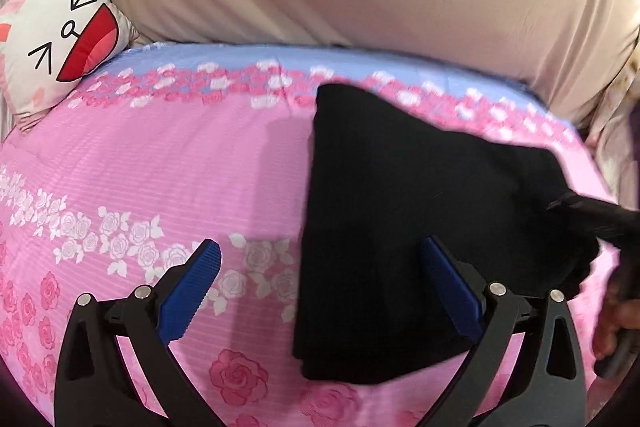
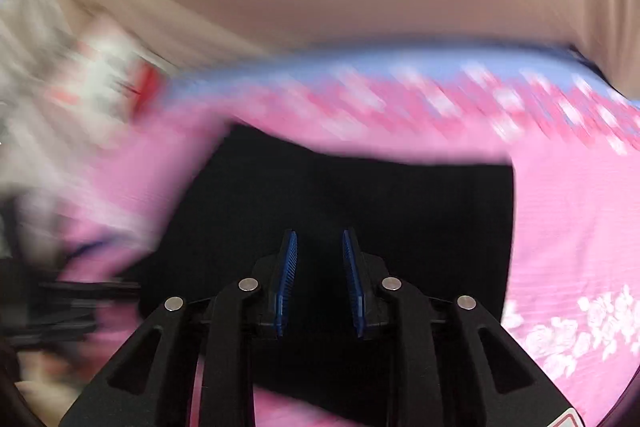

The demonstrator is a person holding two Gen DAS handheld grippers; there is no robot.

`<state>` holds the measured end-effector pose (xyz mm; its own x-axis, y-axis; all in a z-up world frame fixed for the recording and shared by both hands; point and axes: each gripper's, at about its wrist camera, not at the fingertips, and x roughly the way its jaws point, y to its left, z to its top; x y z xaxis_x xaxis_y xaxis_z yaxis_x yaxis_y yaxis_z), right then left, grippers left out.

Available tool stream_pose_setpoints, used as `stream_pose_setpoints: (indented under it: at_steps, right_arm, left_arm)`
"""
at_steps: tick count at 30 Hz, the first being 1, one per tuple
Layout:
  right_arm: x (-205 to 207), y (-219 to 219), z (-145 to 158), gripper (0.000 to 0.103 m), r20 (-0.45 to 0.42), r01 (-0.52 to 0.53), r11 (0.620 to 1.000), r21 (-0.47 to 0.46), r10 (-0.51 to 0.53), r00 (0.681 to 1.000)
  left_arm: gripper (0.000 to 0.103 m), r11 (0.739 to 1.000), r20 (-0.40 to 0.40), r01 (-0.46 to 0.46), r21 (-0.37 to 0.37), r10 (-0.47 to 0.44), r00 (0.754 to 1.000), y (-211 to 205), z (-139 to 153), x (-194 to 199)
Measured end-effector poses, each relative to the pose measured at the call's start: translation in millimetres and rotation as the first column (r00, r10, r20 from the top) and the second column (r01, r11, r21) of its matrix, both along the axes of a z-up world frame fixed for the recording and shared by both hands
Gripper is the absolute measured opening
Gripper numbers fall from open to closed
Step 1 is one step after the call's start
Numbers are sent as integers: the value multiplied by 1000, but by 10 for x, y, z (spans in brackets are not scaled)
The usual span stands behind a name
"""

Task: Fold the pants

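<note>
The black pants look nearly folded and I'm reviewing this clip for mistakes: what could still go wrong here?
1. The right tool hovers over the black pants with a narrow gap between its fingers, and its view is motion-blurred; a fast move might snag a layer and undo the fold.
2. The left tool is wide open, one finger over the pants; closing here might bunch the edge against the pink floral bedsheet.

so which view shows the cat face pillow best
The left wrist view: the cat face pillow is sharp at the bed's far left corner, with its drawn eyes and red mouth clear. In the right wrist view it is only a motion-blurred white and red smear.
</note>
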<state>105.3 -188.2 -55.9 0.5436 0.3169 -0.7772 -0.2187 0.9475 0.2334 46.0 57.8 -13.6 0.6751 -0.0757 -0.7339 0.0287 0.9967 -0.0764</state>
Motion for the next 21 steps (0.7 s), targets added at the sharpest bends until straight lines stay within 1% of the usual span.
stream_pose_setpoints:
  at_steps: [1,2,3,4,5,6,7,8,9,11,12,13,14,15,17,18,19,20,21]
  right_arm:
    - [11,-66,-80,14,22,6,999,54,-7,1000]
    - [-10,-128,-49,14,11,20,994,105,-22,1000]
    - [-32,-180,4,16,-4,31,991,129,-31,1000]
    - [-101,-254,98,21,0,55,988,145,-56,998]
    - [-174,-313,176,30,18,78,987,143,-81,997]
    - [-328,-435,284,46,52,114,986,126,-121,991]
    - [-418,-544,326,53,65,135,982,129,-144,988]
    - [-518,-645,352,66,69,154,978,139,-165,984]
    - [-651,-799,339,67,56,189,969,159,-200,978]
    - [-815,-970,273,67,1,244,950,196,-249,968]
    - [-856,-1023,233,67,-19,260,940,219,-262,965]
    - [-917,-1044,210,67,-32,270,932,241,-270,962]
    - [-957,-1031,207,66,-34,261,931,255,-261,965]
    - [-965,-963,217,66,-27,226,936,271,-227,973]
    - [-906,-803,193,65,-32,175,940,293,-174,984]
    - [-876,-732,170,48,-31,160,946,284,-157,987]
    - [-846,-645,133,30,-26,151,957,248,-149,989]
    - [-811,-576,105,21,-19,159,971,178,-159,987]
    - [-832,-564,133,13,-10,157,970,186,-158,987]
  left_arm:
    - [98,1000,-22,14,-5,-14,1000,7,-70,30]
    - [98,1000,-46,18,-25,-19,999,43,-134,45]
    - [98,998,-52,19,-59,-22,998,93,-135,29]
    - [98,996,-52,23,-92,-28,998,136,-117,4]
    - [98,991,-49,29,-130,-35,998,185,-85,-29]
    - [98,983,-40,42,-179,-50,998,247,-36,-77]
    - [98,973,-32,57,-225,-66,997,303,-4,-113]
    - [98,961,-34,64,-268,-76,997,361,2,-133]
    - [98,950,-44,60,-306,-77,996,408,-17,-134]
    - [98,931,-75,38,-364,-69,995,453,-91,-104]
    - [98,923,-101,18,-385,-61,993,466,-166,-63]
    - [98,924,-124,-2,-384,-49,991,460,-235,-23]
    - [98,925,-144,-13,-379,-45,989,442,-301,15]
    - [98,921,-158,-15,-389,-51,986,429,-345,41]
    - [98,925,-144,-14,-379,-44,989,386,-326,34]
    - [98,927,-145,-9,-375,-49,988,377,-328,36]
    - [98,931,-148,-12,-365,-45,988,367,-332,39]
    - [98,930,-154,-16,-368,-44,987,365,-331,38]
    - [98,928,-161,-19,-371,-45,986,375,-323,31]
